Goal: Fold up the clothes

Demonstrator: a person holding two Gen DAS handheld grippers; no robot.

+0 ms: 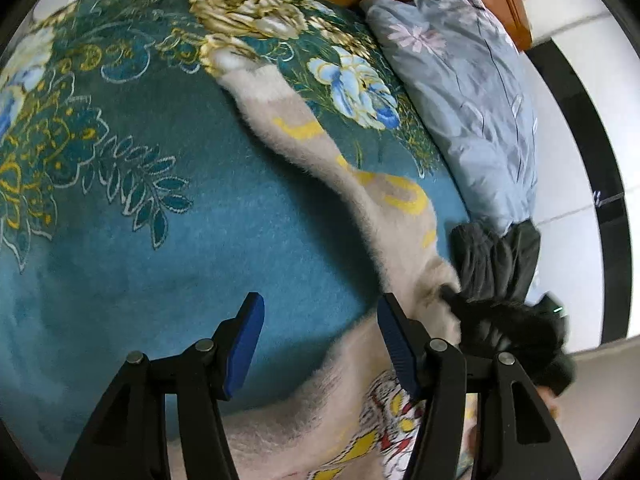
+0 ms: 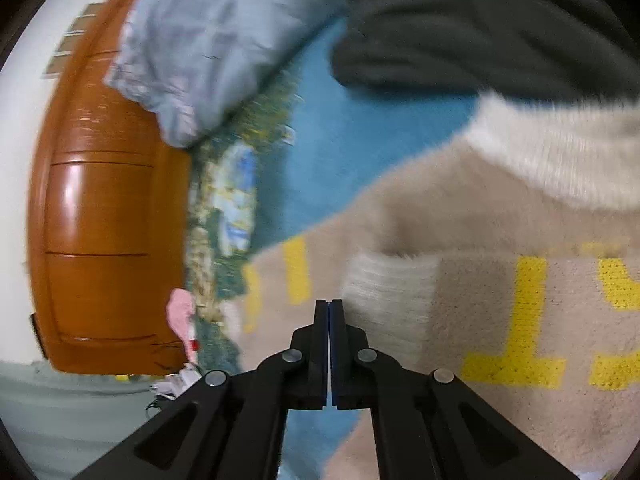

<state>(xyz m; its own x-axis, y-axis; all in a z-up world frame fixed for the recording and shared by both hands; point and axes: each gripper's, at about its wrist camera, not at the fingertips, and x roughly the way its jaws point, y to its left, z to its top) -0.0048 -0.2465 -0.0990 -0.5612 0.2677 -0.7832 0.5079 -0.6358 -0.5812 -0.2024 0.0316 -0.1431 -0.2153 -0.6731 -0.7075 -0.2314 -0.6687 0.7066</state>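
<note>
In the left wrist view the left claw [image 1: 320, 344] hangs released over the teal floral blanket [image 1: 160, 240], the beige sweater [image 1: 360, 208] stretching from 12 toward 5 o'clock, while in the right wrist view the right claw [image 2: 329, 312] sits clenched, apparently empty, the sweater [image 2: 460, 320] at 3 o'clock.

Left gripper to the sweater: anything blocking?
Nothing visible. The left gripper hangs open over the blue blanket, and the beige sweater already lies under its right finger. The dark sleeve sits off to the side.
</note>
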